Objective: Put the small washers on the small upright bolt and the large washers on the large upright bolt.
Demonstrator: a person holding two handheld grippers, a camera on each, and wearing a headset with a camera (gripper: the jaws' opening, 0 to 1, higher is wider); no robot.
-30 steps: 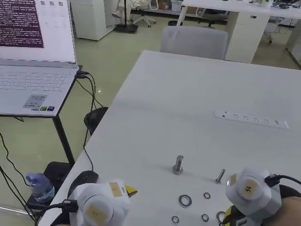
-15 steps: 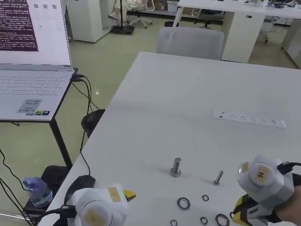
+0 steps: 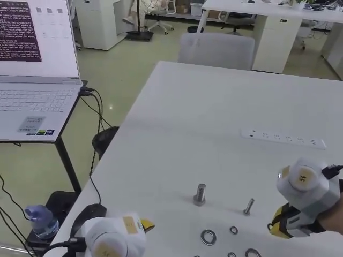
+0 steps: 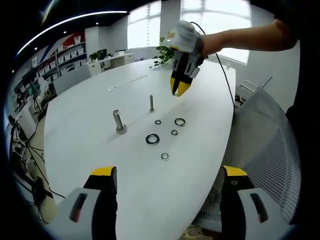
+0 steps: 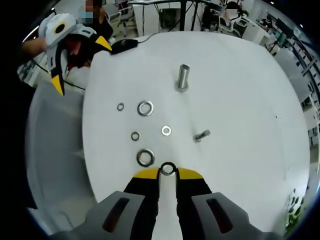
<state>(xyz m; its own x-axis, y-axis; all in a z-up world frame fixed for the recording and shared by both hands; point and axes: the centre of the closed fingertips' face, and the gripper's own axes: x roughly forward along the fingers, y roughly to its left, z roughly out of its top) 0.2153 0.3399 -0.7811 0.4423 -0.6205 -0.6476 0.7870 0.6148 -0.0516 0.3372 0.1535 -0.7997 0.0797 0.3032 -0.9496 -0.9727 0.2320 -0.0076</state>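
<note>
White table (image 3: 214, 107) (right gripper (image 5: 168, 175) pinching a washer (image 5: 168, 164)) stands beside a laptop (image 3: 37, 80).

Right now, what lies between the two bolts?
Nothing: in the head view the table between the large bolt and the small bolt is bare.

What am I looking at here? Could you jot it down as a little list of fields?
Surface: white table
Bolts: large upright bolt and small upright bolt, both look bare
Loose washers: two large washers and three small washers, flat on the table
Right gripper: shut on a washer, above the table
Left gripper: open, holding nothing
</note>
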